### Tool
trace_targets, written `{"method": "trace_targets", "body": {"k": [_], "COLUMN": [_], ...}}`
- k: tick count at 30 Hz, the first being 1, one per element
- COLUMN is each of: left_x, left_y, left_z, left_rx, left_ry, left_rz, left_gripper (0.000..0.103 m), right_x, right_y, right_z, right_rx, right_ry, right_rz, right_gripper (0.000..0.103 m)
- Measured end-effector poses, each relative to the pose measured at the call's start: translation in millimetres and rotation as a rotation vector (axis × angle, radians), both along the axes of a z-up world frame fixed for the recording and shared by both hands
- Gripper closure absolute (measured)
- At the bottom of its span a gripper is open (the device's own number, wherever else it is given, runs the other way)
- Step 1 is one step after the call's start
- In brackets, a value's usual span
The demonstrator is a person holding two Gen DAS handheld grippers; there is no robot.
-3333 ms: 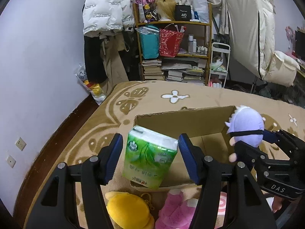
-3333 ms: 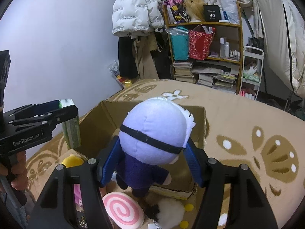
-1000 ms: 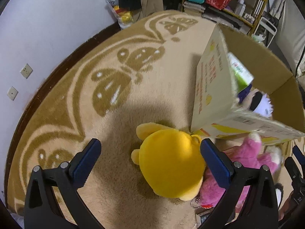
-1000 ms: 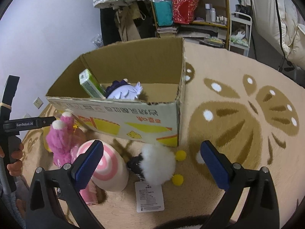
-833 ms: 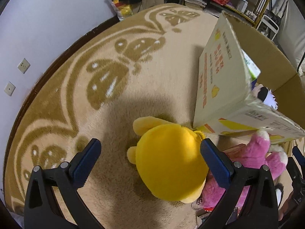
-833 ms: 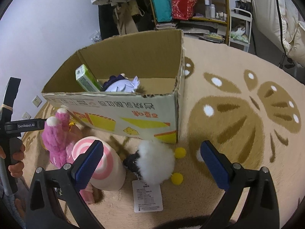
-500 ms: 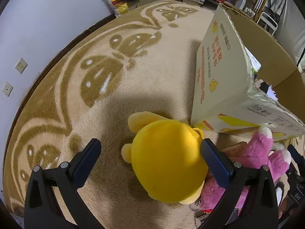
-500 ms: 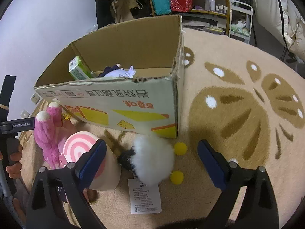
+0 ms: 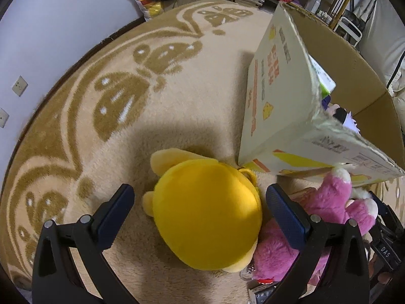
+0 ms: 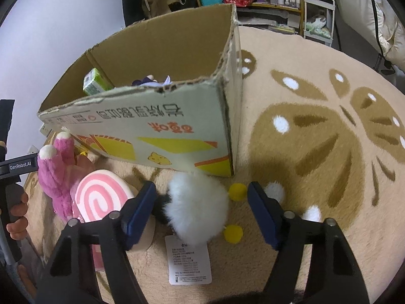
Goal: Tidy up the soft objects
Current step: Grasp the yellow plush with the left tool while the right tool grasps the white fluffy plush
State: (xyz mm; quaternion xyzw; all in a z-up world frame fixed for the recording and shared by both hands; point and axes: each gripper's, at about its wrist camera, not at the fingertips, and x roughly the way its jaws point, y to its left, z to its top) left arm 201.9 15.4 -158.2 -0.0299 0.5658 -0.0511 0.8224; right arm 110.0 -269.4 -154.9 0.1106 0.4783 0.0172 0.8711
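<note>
Lying beside one box (image 10: pixel 162 126): four plush toys; both tongs (image 9: pixel 200 202) (image 10: pixel 201 200) apart, the right narrowing around one.

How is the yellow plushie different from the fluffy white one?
The yellow plushie is smooth and bright yellow; the white plushie is long-furred, with small yellow pompoms and a paper tag beside it. The yellow one sits between the left gripper's wide-open jaws; the white one sits between the right gripper's jaws, which have just been closing without touching it yet. Both are round, soft, and lie on the rug outside the box.
</note>
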Motion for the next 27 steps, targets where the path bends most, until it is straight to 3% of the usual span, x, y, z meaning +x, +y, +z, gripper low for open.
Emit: {"method": "trace_targets", "body": {"k": [10, 22, 26, 27], "left_x": [3.4, 5.5, 4.8, 4.8], "left_y": [2.0, 7.2, 9.0, 9.3], "left_z": [-10.2, -15.3, -16.2, -16.4], "left_rx": [-0.053, -0.037, -0.041, -0.044], "left_ry": [0.038, 0.045, 0.048, 0.048], "left_rz": [0.025, 0.055, 0.060, 0.060], "left_gripper": [0.000, 0.000, 0.001, 0.006], "right_x": [3.0, 6.0, 7.8, 8.1], "right_y": [2.4, 2.0, 3.9, 4.0], "right_z": [-2.5, -1.9, -1.0, -1.1], "right_rx": [-0.002, -0.007, 0.009, 0.015], "right_ry": [0.003, -0.002, -0.001, 0.000], "right_rz": [0.005, 0.013, 0.025, 0.027], "right_gripper": [0.037, 0.048, 0.060, 0.063]}}
